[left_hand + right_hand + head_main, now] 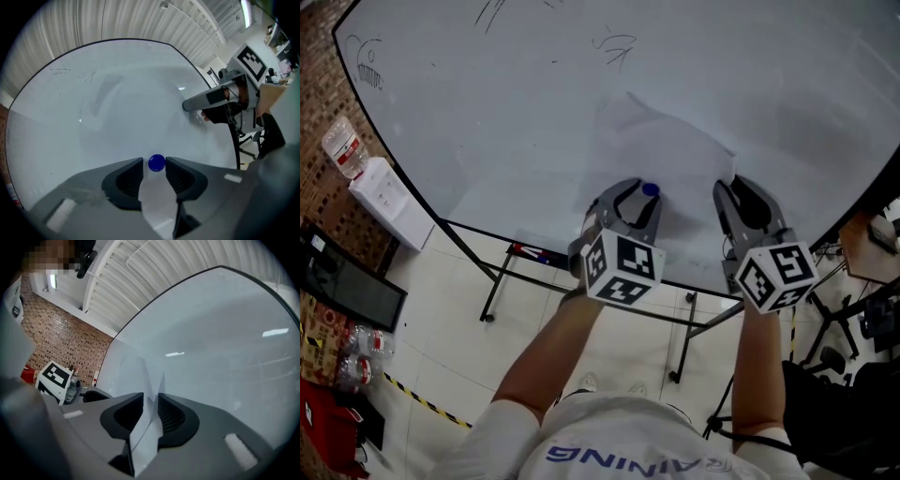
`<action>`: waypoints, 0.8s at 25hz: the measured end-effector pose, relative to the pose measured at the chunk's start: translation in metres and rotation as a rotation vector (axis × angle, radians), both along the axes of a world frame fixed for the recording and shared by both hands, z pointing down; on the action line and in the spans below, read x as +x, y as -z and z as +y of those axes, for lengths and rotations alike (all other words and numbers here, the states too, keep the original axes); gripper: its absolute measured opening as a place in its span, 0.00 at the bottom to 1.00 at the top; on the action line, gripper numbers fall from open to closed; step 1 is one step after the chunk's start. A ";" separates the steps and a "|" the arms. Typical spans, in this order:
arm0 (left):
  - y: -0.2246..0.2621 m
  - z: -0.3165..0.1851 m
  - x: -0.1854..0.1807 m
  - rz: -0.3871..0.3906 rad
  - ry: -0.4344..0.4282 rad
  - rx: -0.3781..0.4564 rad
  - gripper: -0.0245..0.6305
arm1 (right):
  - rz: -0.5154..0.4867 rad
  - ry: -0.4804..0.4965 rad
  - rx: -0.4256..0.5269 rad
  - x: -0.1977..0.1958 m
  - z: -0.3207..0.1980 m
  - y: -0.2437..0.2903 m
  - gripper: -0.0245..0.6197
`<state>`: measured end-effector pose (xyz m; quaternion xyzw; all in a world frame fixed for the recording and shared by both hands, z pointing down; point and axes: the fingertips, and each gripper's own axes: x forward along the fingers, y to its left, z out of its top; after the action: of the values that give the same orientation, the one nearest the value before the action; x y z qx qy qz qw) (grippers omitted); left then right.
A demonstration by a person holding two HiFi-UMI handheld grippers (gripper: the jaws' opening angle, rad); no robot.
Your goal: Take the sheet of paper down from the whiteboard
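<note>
A white sheet of paper (666, 159) lies against the whiteboard (487, 112), and a round blue magnet (651, 189) sits at its lower left. My left gripper (636, 192) is at that magnet. In the left gripper view the magnet (156, 162) sits between the open jaw tips with a small gap on each side. My right gripper (738, 186) is at the sheet's lower right. In the right gripper view a folded edge of the paper (145, 432) passes loosely between its open jaws (151, 401), and the pads do not press on it.
The board stands on a black frame with legs (492, 291) over a tiled floor. A white water dispenser (389, 202) and a brick wall are at the left. Dark chairs and gear (853, 337) crowd the right. Faint pen marks (617, 47) sit high on the board.
</note>
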<state>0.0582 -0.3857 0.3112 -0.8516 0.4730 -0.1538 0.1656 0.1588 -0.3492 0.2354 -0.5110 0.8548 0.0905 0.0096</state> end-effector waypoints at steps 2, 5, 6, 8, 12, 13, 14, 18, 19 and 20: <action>-0.002 -0.001 0.003 -0.013 -0.001 0.002 0.29 | -0.002 -0.005 0.008 0.002 -0.001 0.001 0.12; -0.004 -0.003 0.007 -0.036 0.002 0.012 0.28 | -0.003 0.001 0.017 0.001 -0.002 0.002 0.07; -0.004 -0.003 0.007 -0.043 0.006 0.017 0.29 | -0.002 0.002 0.019 0.000 -0.002 0.002 0.07; -0.005 -0.003 0.007 -0.060 0.022 0.030 0.29 | -0.003 0.007 0.022 -0.001 -0.001 0.003 0.06; -0.004 -0.006 0.005 -0.096 0.085 0.060 0.26 | -0.014 0.017 0.024 -0.002 -0.002 0.003 0.06; -0.004 -0.007 0.005 -0.097 0.097 0.062 0.26 | -0.017 0.019 0.025 -0.002 -0.002 0.003 0.06; -0.004 -0.007 0.005 -0.093 0.104 0.061 0.26 | -0.020 0.020 0.025 -0.002 -0.002 0.003 0.06; -0.004 -0.006 0.005 -0.045 0.098 0.042 0.24 | -0.020 0.029 0.030 -0.002 0.001 0.002 0.06; -0.004 -0.005 0.005 -0.024 0.088 0.033 0.24 | -0.020 0.031 0.030 -0.002 0.001 0.001 0.05; -0.004 -0.005 0.005 -0.001 0.077 0.022 0.24 | -0.019 0.034 0.031 -0.002 0.002 0.001 0.05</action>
<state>0.0633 -0.3910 0.3153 -0.8307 0.5071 -0.1553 0.1695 0.1568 -0.3474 0.2348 -0.4972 0.8616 0.0986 0.0273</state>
